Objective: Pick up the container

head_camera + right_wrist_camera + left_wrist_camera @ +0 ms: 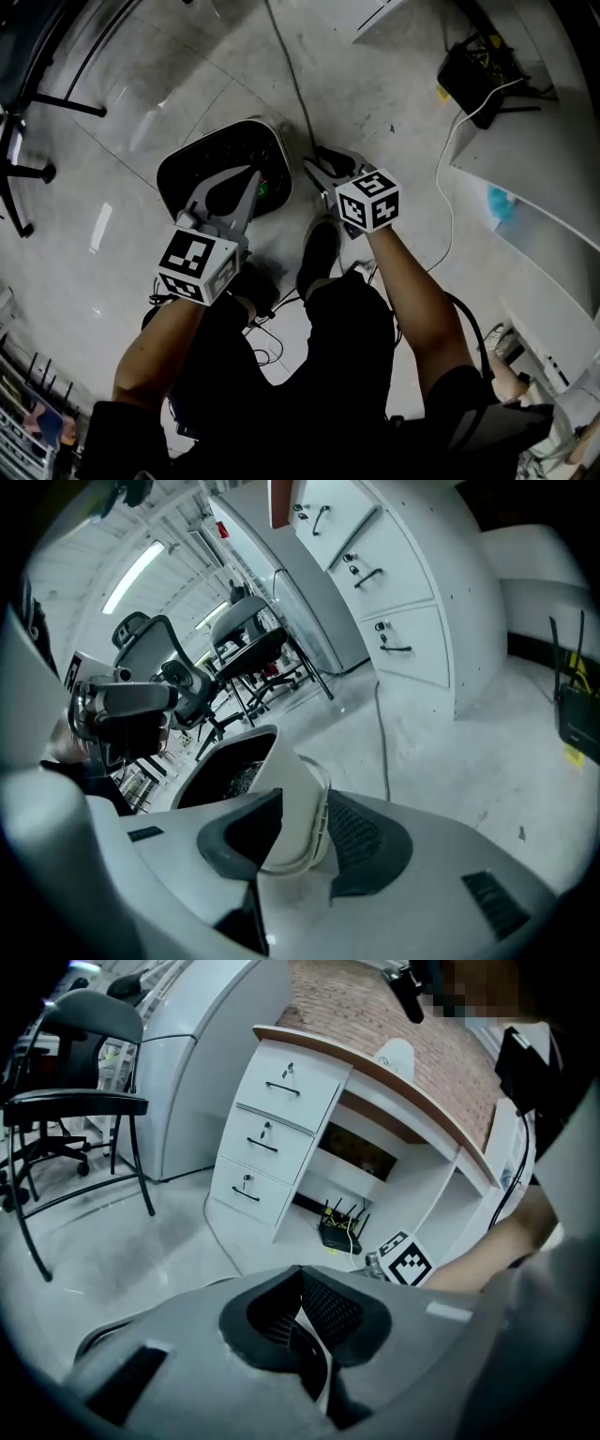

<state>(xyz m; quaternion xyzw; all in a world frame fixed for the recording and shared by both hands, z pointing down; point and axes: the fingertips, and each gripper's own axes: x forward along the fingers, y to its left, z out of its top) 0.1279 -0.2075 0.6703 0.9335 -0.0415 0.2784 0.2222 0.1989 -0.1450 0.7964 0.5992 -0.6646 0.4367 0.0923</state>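
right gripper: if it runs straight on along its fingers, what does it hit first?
The white container wall: it stands between the right gripper's open fingers. It looks like the near wall of the dark-lined bin, though I can't be sure.

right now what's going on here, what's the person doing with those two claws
A person stands over a bin on the floor, with a claw in each hand, both pointed down at it. The left claw is shut and empty above the bin's opening. The right claw is open at the bin's right edge in the head view, with what looks like the bin's white side between its jaws, not yet gripped. The bin has not been lifted.
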